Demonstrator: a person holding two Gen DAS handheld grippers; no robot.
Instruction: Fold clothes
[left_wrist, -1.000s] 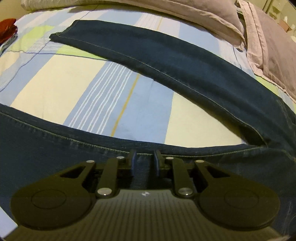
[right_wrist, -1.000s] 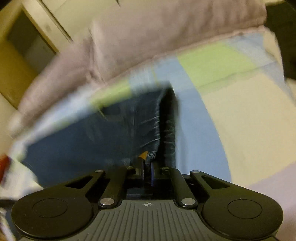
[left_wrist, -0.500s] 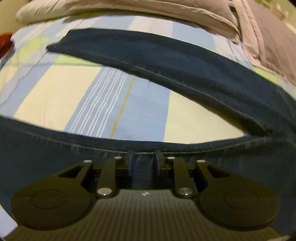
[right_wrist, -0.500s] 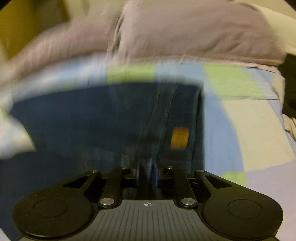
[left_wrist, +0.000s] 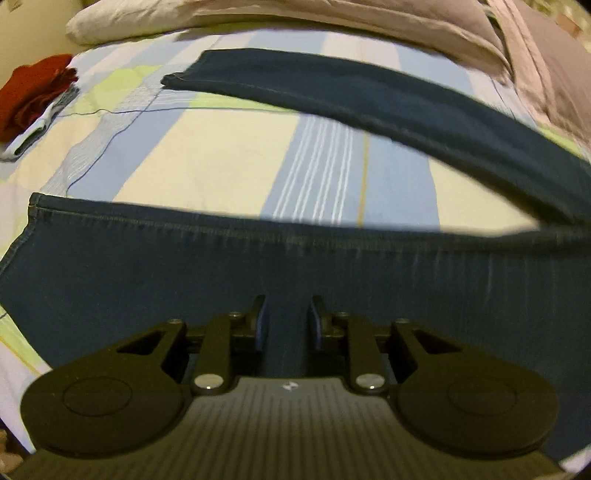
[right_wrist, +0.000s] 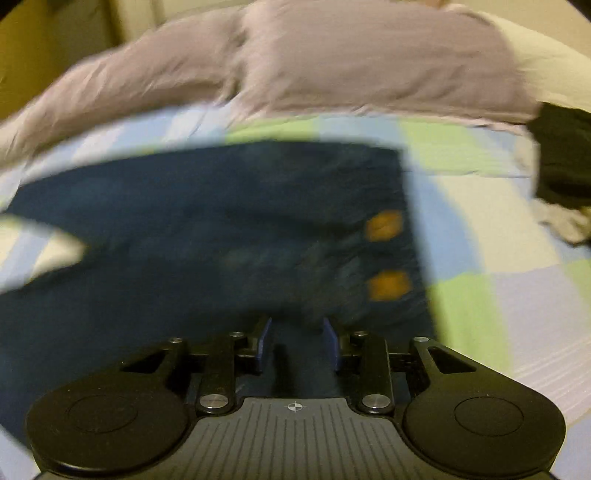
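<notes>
The left hand-held gripper (left_wrist: 285, 320) is hovering released, fingers apart, over the near leg of the dark blue denim jeans (left_wrist: 184, 266). The right hand-held gripper (right_wrist: 297, 341) is likewise gaping above the waist. The jeans are lying spread on the striped pastel bedsheet (left_wrist: 207, 162); beyond, mauve pillows (right_wrist: 369, 62) are resting.

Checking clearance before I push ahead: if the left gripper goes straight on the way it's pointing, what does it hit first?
Probably the near leg of the jeans, lying directly ahead of the open left gripper. Beyond it comes bare striped bedsheet. Depth is uncertain.
</notes>
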